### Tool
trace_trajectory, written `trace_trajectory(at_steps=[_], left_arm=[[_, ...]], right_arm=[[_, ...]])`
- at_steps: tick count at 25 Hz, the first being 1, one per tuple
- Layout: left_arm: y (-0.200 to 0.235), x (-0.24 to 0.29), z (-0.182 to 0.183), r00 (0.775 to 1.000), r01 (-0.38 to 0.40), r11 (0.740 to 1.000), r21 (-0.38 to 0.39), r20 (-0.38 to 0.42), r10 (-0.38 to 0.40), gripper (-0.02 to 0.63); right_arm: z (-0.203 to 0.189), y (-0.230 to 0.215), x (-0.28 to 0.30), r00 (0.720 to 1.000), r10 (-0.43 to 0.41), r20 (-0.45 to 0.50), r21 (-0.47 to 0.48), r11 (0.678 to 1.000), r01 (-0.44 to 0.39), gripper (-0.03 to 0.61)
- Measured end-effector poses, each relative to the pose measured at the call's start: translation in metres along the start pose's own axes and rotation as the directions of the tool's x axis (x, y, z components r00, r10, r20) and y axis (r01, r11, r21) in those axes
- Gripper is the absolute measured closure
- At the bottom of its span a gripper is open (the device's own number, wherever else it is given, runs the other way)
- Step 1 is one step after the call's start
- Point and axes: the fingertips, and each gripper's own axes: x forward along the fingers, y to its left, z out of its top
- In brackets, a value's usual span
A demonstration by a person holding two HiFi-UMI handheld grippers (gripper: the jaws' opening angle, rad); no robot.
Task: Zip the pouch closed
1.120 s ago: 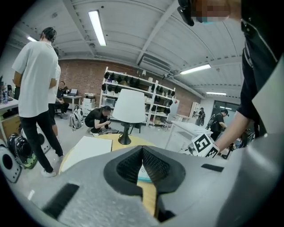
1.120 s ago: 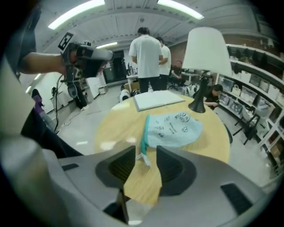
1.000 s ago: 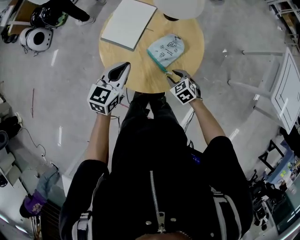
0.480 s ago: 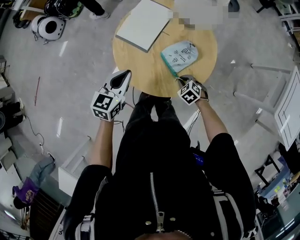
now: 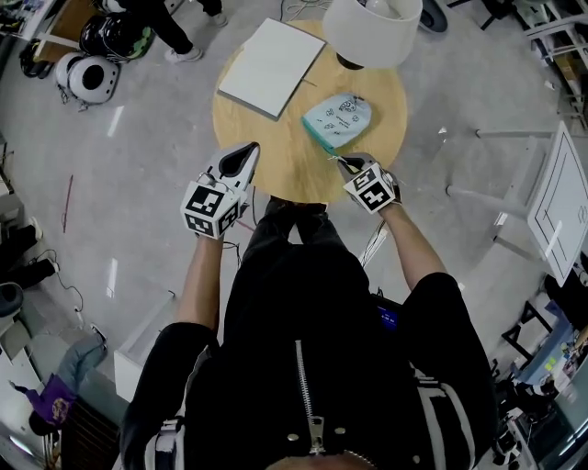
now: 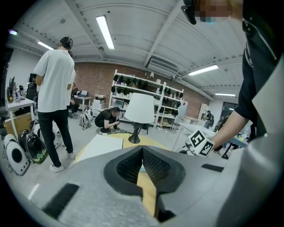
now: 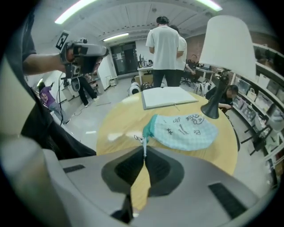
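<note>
A light blue printed pouch (image 5: 338,119) (image 7: 184,128) lies on the round wooden table (image 5: 276,161), its teal zip edge towards me. A thin white zipper pull (image 7: 143,142) trails from the pouch's near corner. My right gripper (image 5: 343,162) (image 7: 144,156) points steeply down at that corner. Its jaws are closing and pinch the pull between their tips. Over the table's near left rim my left gripper (image 5: 244,152) (image 6: 142,149) is shut with nothing in it, well apart from the pouch.
A white flat board (image 5: 269,55) (image 7: 166,96) lies at the table's far left. A white-shaded lamp (image 5: 372,27) (image 7: 222,48) stands behind the pouch. People stand and crouch beyond the table, with bags and shelves around. A white chair (image 5: 551,174) is to the right.
The right gripper's jaws have gone from open beside the pouch's near corner to pinched on the zipper pull. The left gripper has stayed in place, shut.
</note>
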Motion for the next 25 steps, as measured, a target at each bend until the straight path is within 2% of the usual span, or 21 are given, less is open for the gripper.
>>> trace_trajectory(at_steps=[4,11,19,25], left_arm=[[-0.002,0.007,0.015,0.999,0.025,0.999,0.025,0.026,-0.026,0.614],[-0.007,0.024,0.046,0.994,0.076,0.994,0.079,0.073,-0.082,0.614],[-0.028,0.048,0.077,0.979,0.168,0.973,0.157,0.093,-0.184,0.614],[-0.053,0.068,0.095,0.957,0.244,0.948,0.206,0.104,-0.269,0.614]], right_arm=[[0.019,-0.006,-0.018,0.997,-0.022,0.07,0.036,0.999,0.019,0.563],[0.061,-0.03,-0.062,0.982,-0.107,0.153,0.074,0.993,0.097,0.565],[0.109,-0.05,-0.119,0.945,-0.16,0.287,0.193,0.975,0.106,0.565],[0.128,-0.046,-0.151,0.916,-0.195,0.351,0.233,0.965,0.117,0.565]])
